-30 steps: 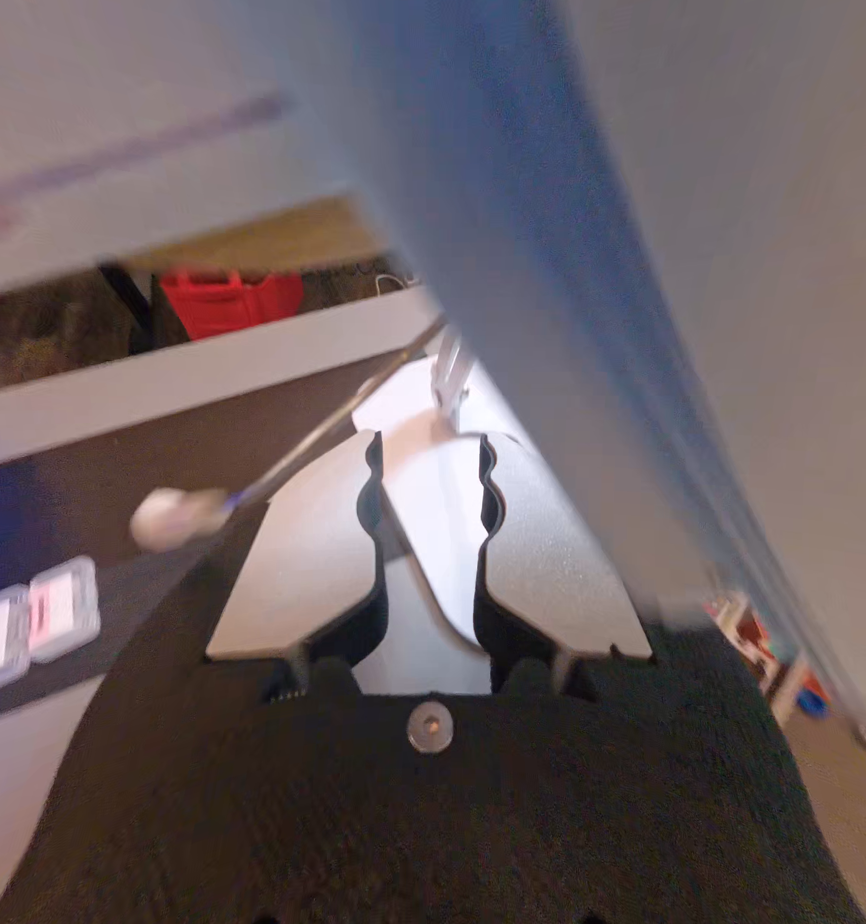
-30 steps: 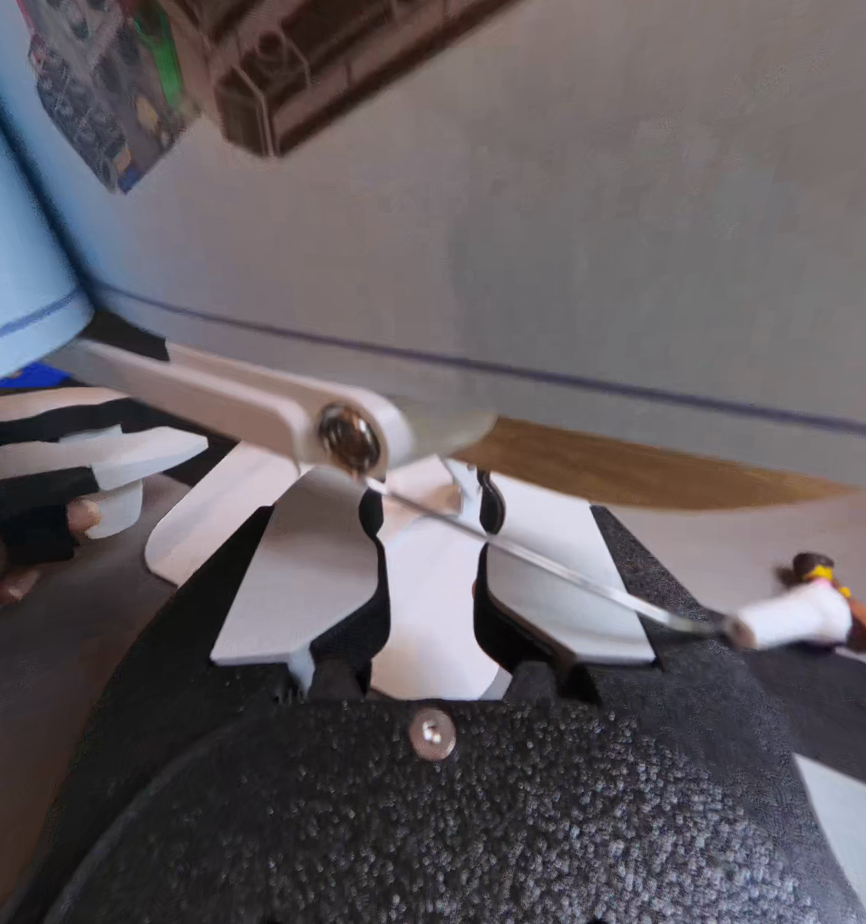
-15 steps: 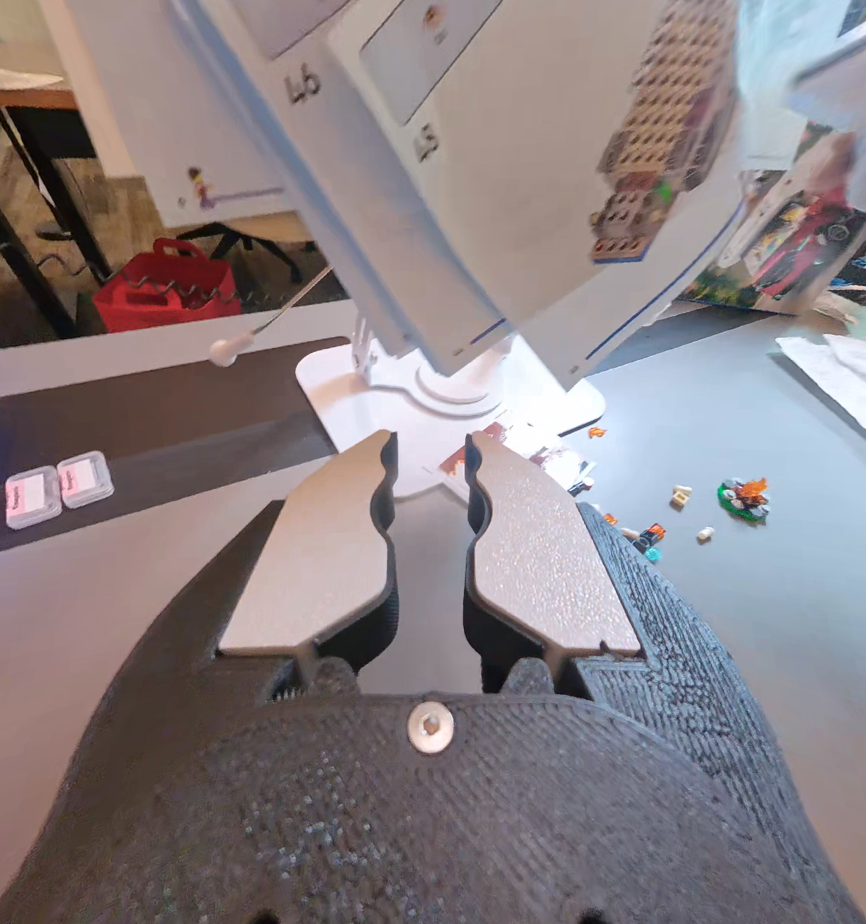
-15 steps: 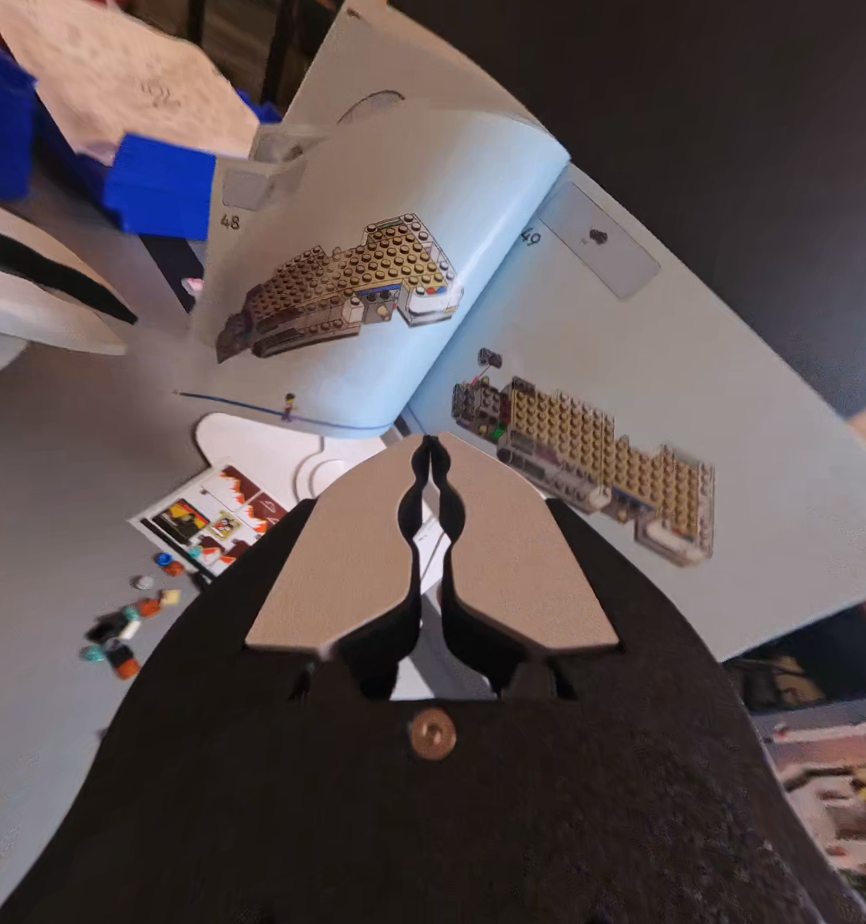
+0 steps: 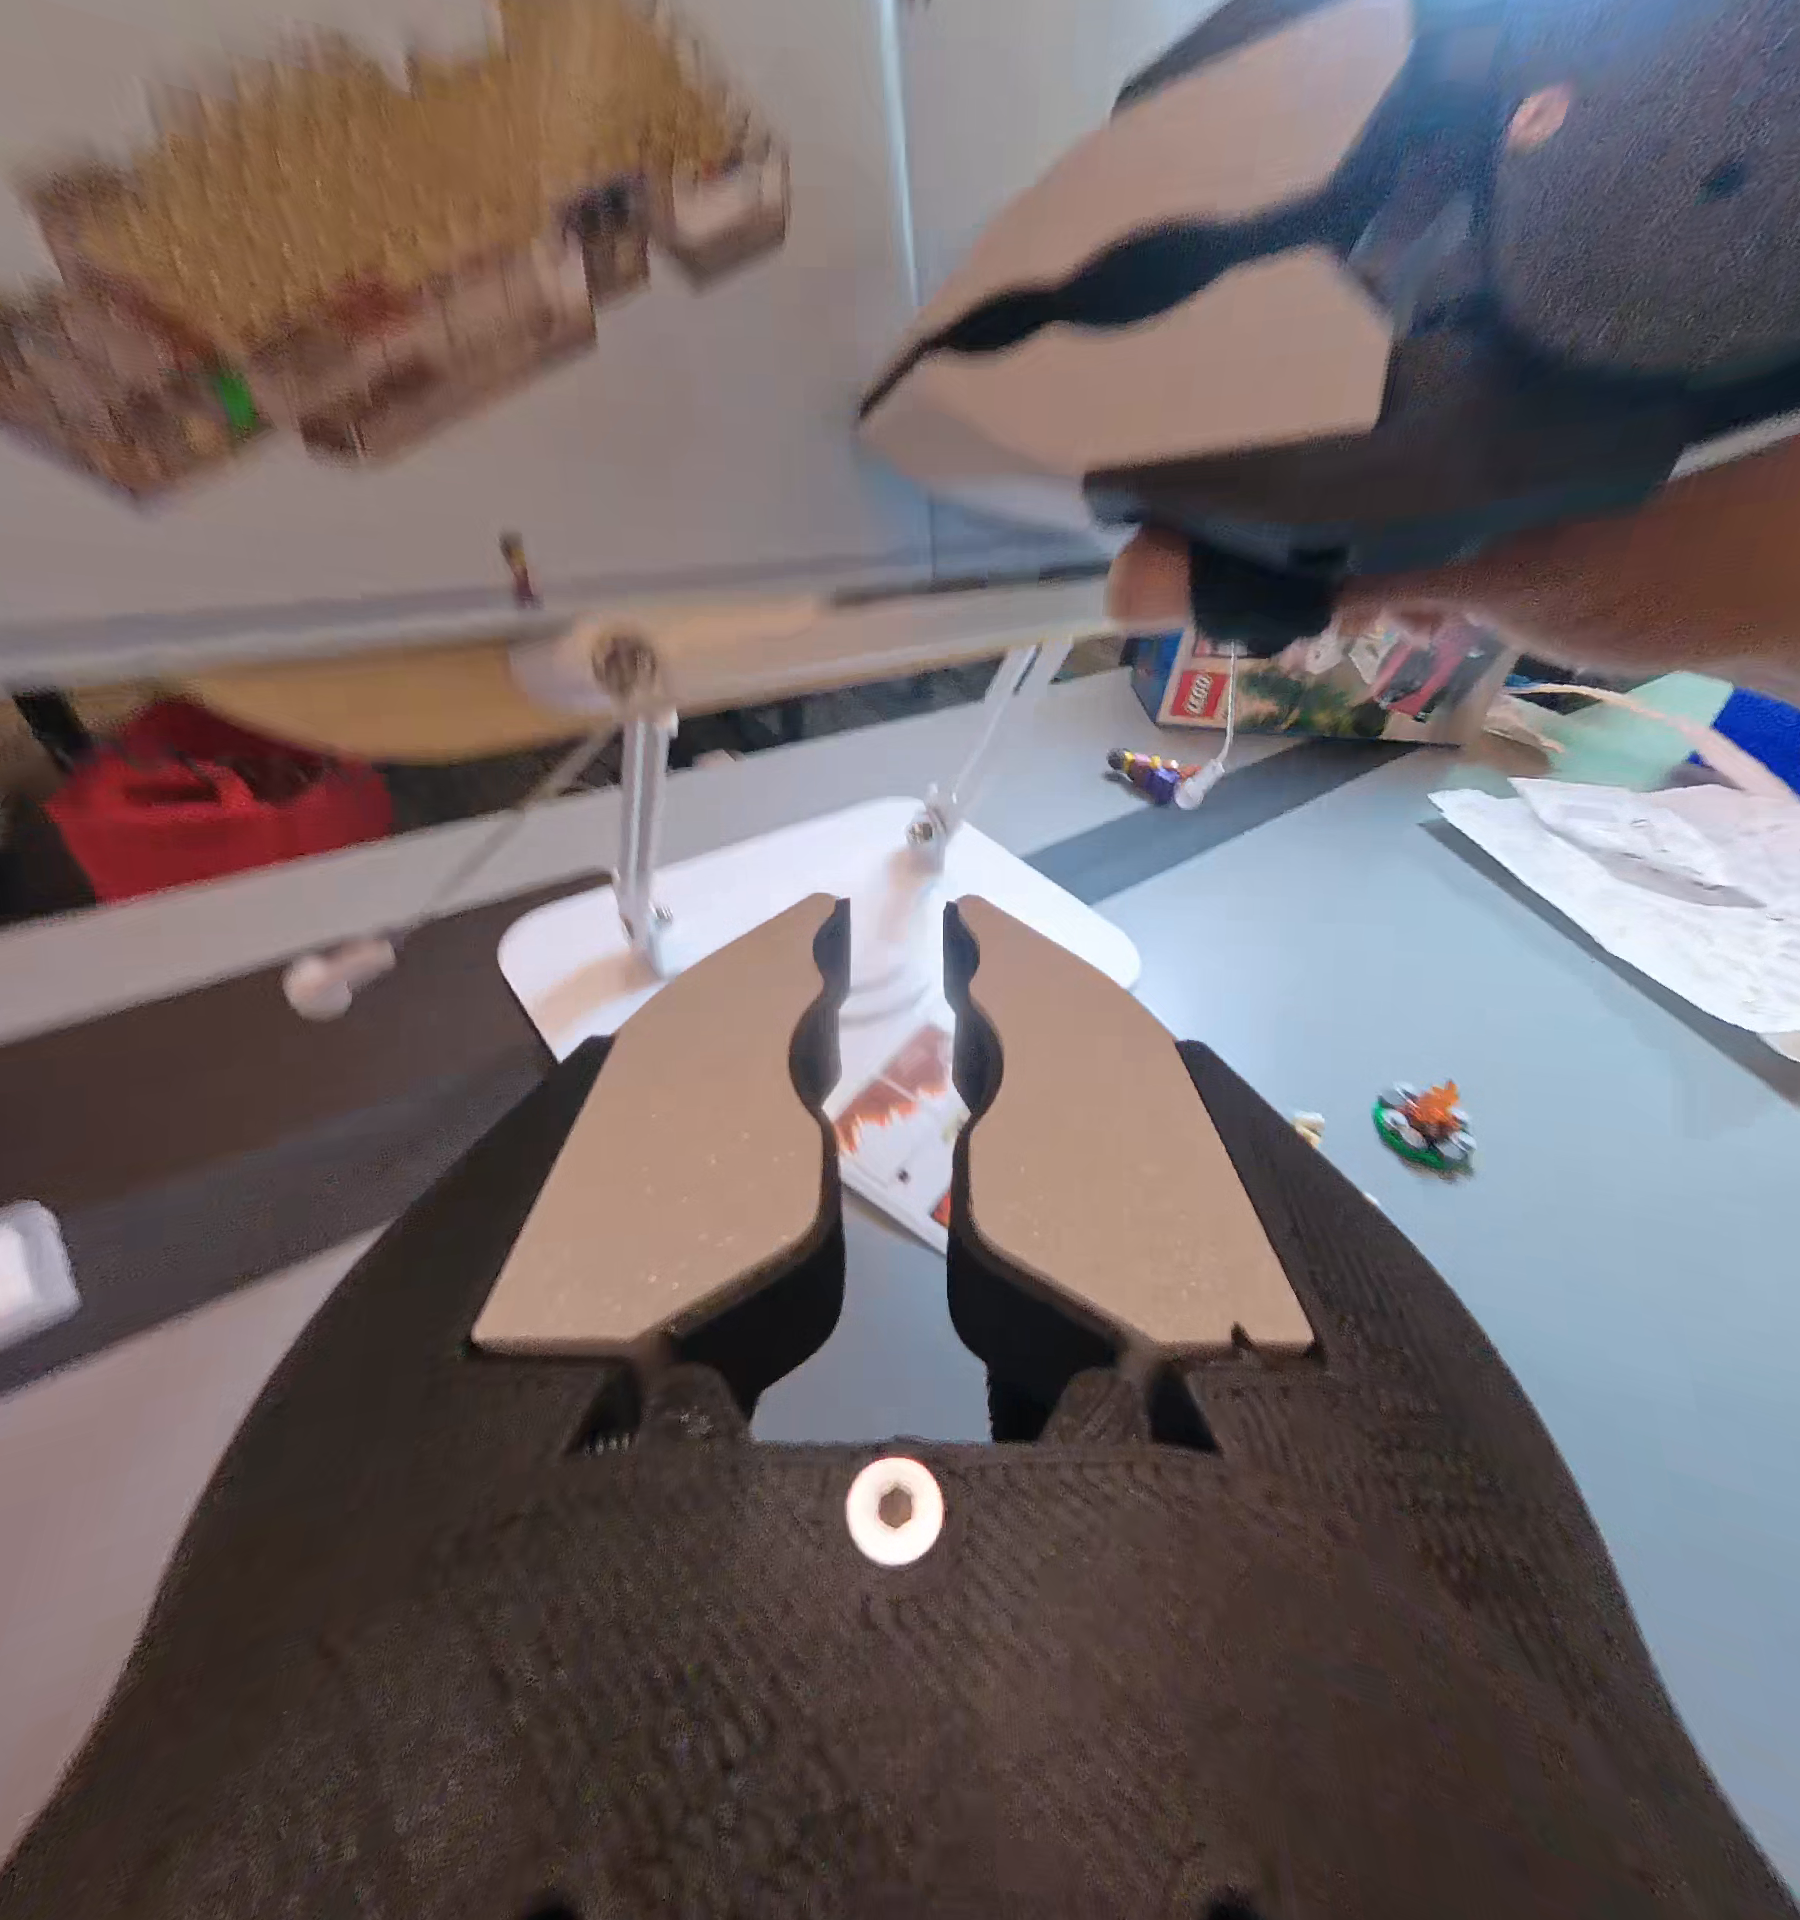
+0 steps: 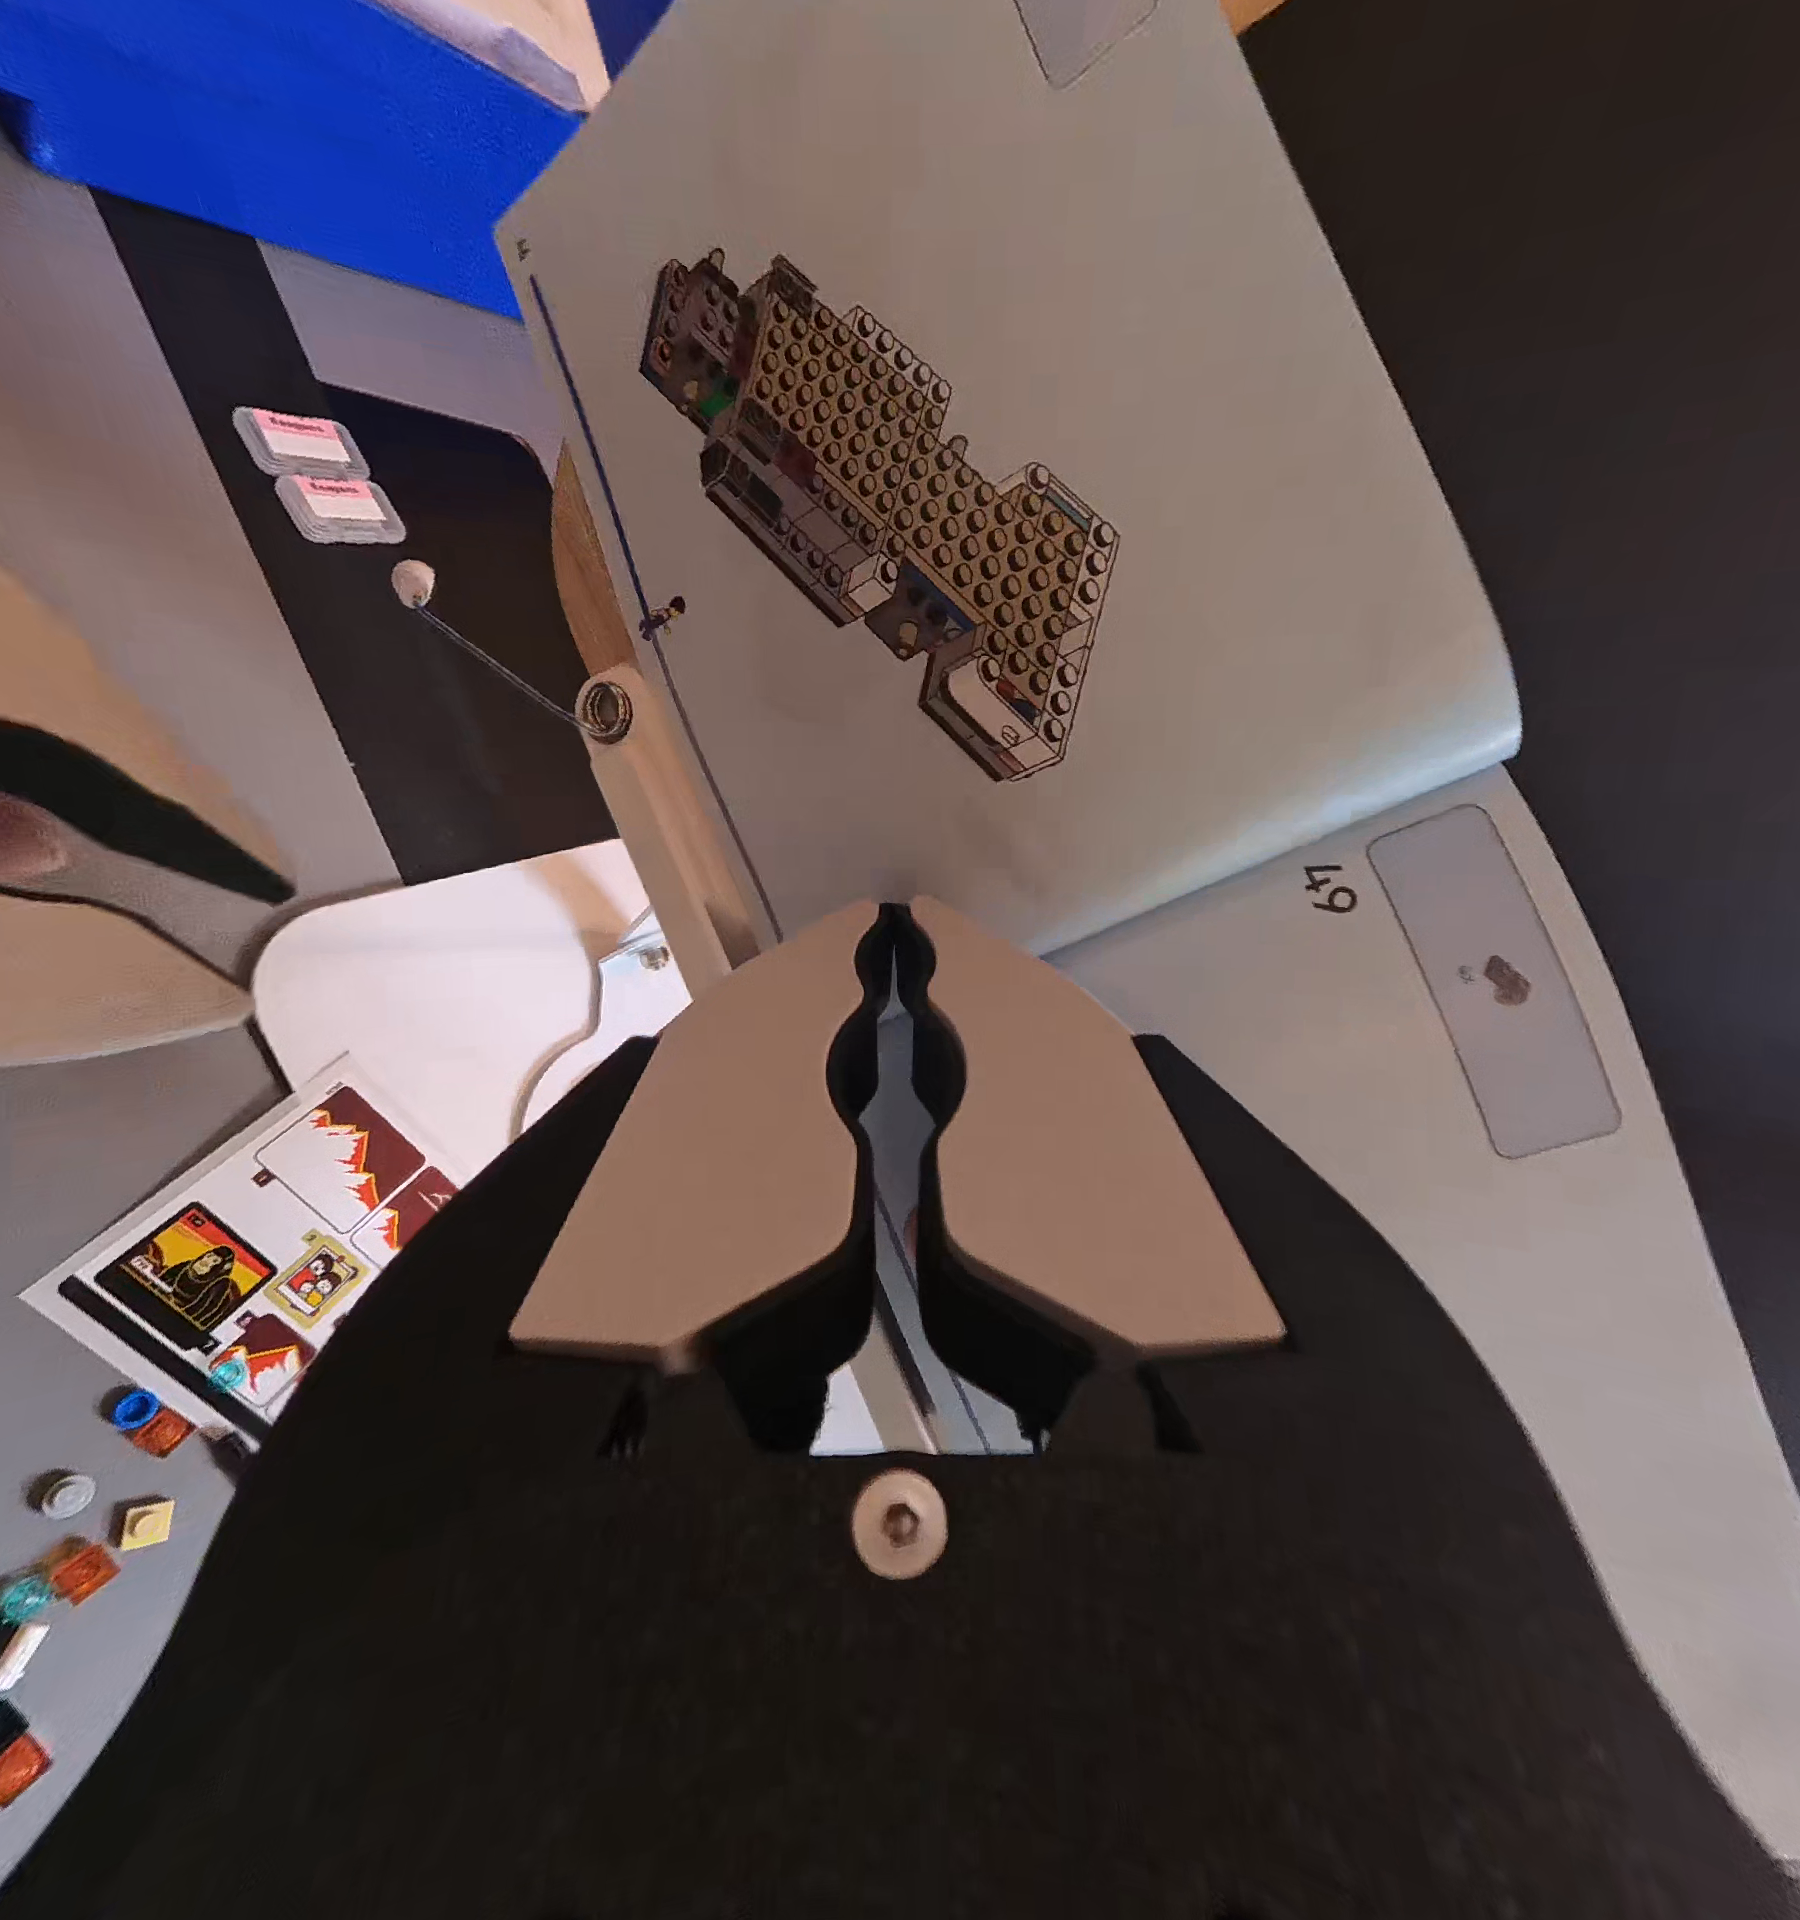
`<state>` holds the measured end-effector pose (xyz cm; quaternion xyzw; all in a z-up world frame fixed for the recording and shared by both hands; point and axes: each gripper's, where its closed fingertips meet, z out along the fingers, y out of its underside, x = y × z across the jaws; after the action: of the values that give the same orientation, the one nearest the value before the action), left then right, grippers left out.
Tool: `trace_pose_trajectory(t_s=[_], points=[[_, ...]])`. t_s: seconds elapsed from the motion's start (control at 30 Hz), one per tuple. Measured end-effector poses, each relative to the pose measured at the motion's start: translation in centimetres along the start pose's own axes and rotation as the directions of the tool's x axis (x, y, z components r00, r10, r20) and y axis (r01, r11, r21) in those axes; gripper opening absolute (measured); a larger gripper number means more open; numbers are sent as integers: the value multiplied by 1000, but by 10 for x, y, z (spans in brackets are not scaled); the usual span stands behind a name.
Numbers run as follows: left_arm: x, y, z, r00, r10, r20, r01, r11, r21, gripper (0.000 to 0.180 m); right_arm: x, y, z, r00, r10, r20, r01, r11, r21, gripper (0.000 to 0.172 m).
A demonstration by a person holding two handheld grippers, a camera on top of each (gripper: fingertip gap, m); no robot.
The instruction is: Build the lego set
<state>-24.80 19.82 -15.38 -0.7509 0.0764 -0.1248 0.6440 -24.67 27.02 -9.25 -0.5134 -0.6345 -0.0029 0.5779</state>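
The instruction booklet (image 6: 979, 499) stands open on a book stand (image 5: 813, 914) whose base plate rests on the worktop (image 5: 1498, 1299). The right gripper (image 6: 894, 914) has its jaws closed on the lower edge of a booklet page. The left gripper (image 5: 896, 914) hovers before the stand's base, jaws apart with nothing between them. A sticker sheet (image 6: 241, 1247) lies on the worktop just in front of the base plate. Loose small bricks (image 6: 75, 1538) lie nearer than the sheet. Two small cases (image 6: 319, 473) lie side by side left of the stand. A product box (image 5: 1322, 686) and a minifigure (image 5: 1145, 771) lie behind the stand to the right. A paper bag (image 5: 1706, 904) lies far right.
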Motion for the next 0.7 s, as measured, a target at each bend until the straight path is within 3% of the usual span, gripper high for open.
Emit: trace_pose_trajectory(t_s=[0.13,0.23,0.3,0.33,0.4,0.43,0.47,0.6,0.7], points=[[-14,-18,16,998,32,54,-31,999,-16,14,4,7,-4,1000,-15,6,15,1000,7,0],[-24,-7,27,981,-193,7,194,981,-20,16,6,13,-5,999,-48,3,48,999,22,0],[-27,-5,29,925,-375,-55,377,925,37,18,5,16,-5,999,-41,24,41,999,19,0],[-31,-6,30,875,-474,-94,482,873,75,21,5,16,-6,999,-33,30,32,999,18,0],[-39,-11,31,697,-684,-215,714,690,120,33,3,15,-5,999,-28,40,27,999,22,0],[-42,-18,31,594,-745,-304,800,586,129,38,2,13,-5,998,-39,40,38,999,23,0],[-47,-20,31,537,-772,-339,840,527,129,40,1,10,-4,998,-57,37,56,998,23,0],[-58,-18,33,537,-767,-352,843,510,173,42,-2,-8,-5,997,-72,30,71,996,52,0],[-58,-20,32,565,-745,-354,823,540,177,39,1,-18,-3,998,-62,25,61,997,44,0]])
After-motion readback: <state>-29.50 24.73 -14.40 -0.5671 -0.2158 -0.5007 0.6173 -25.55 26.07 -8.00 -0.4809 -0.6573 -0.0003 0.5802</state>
